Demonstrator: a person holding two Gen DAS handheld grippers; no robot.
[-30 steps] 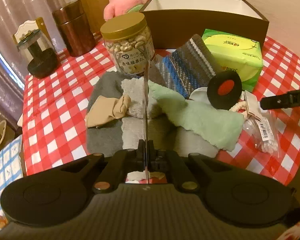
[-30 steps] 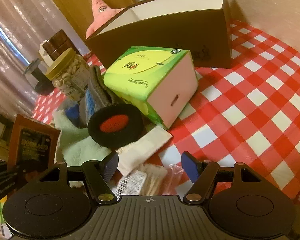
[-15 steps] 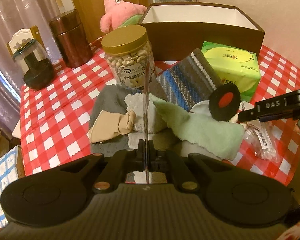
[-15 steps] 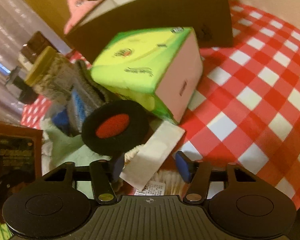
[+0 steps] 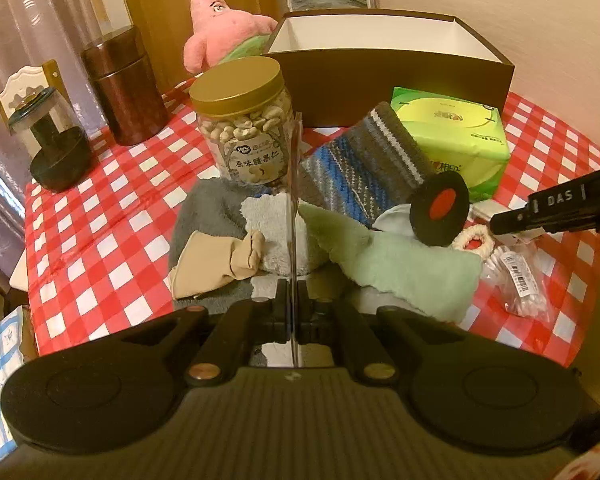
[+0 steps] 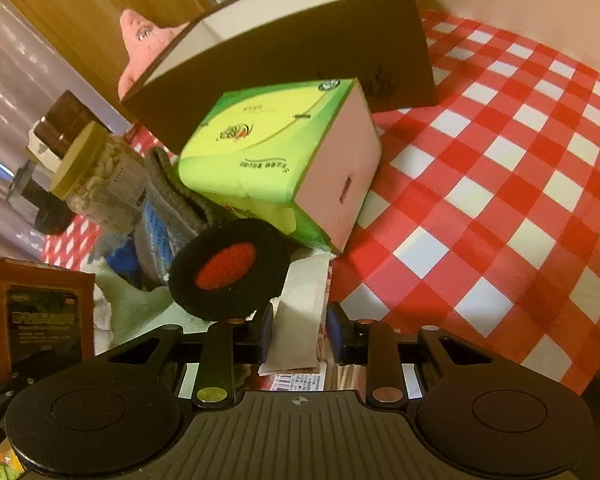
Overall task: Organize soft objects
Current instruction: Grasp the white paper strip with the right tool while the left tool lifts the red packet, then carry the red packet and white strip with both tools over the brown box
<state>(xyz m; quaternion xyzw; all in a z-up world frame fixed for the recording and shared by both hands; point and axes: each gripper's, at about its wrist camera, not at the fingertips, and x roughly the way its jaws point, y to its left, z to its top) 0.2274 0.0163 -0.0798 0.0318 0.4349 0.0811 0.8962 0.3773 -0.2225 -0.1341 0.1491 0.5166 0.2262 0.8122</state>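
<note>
R claw (image 6: pixel 299 332) narrower than before, closing round white packet (image 6: pixel 304 316).

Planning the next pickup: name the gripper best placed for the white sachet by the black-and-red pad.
Right: the right gripper straddles the white sachet, jaws closing; the left gripper is shut on a brown packet.

The left wrist view is taken from above the near edge of the red-and-white checked tablecloth (image 5: pixel 100 216), tilted down toward the far open brown cardboard box (image 5: pixel 380 80). The right wrist view is taken lower and closer, rolled sideways. The box (image 6: pixel 300 60), the green tissue pack (image 5: pixel 456 140) (image 6: pixel 260 152) and the black foam disc with a red centre (image 5: pixel 440 206) (image 6: pixel 228 268) are shared.
</note>
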